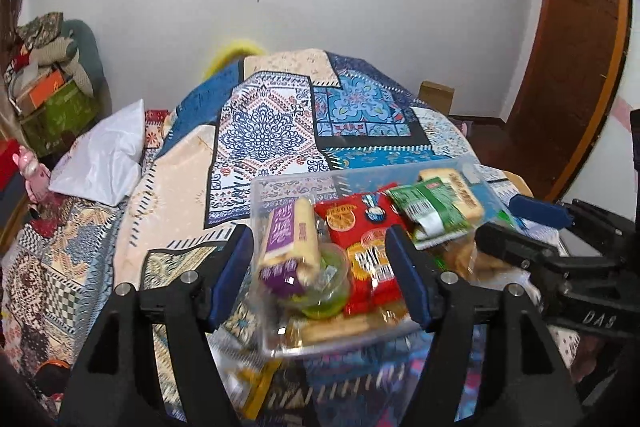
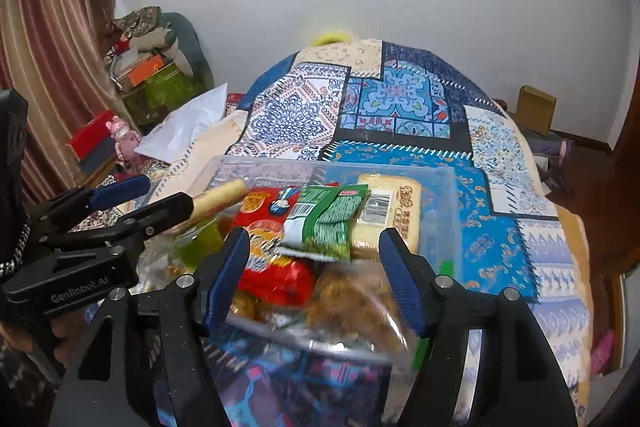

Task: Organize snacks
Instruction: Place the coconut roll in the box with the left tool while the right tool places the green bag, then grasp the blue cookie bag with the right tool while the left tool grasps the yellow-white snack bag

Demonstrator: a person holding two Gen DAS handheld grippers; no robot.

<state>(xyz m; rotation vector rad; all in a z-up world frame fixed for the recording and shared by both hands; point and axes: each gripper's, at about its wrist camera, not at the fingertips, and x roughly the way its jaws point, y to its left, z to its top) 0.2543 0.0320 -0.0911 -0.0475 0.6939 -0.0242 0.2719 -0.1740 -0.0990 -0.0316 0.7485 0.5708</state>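
While both grippers hover with jaws spread and empty, the left gripper (image 1: 320, 275) and right gripper (image 2: 316, 279) flank the clear box (image 2: 452, 195) of snacks on the patterned quilt (image 1: 264, 131), a green packet (image 2: 326, 223) topmost.

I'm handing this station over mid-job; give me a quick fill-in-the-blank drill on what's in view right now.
1. The snacks lie in a clear plastic ____ on the patterned bedspread.
2. The wrapper lying across the top of the red packet is ____ in colour.
3. Both the left gripper and the right gripper have their jaws ____.
4. The purple-wrapped biscuit roll leans over a ____ jelly cup.

Missing words: bin; green; open; green
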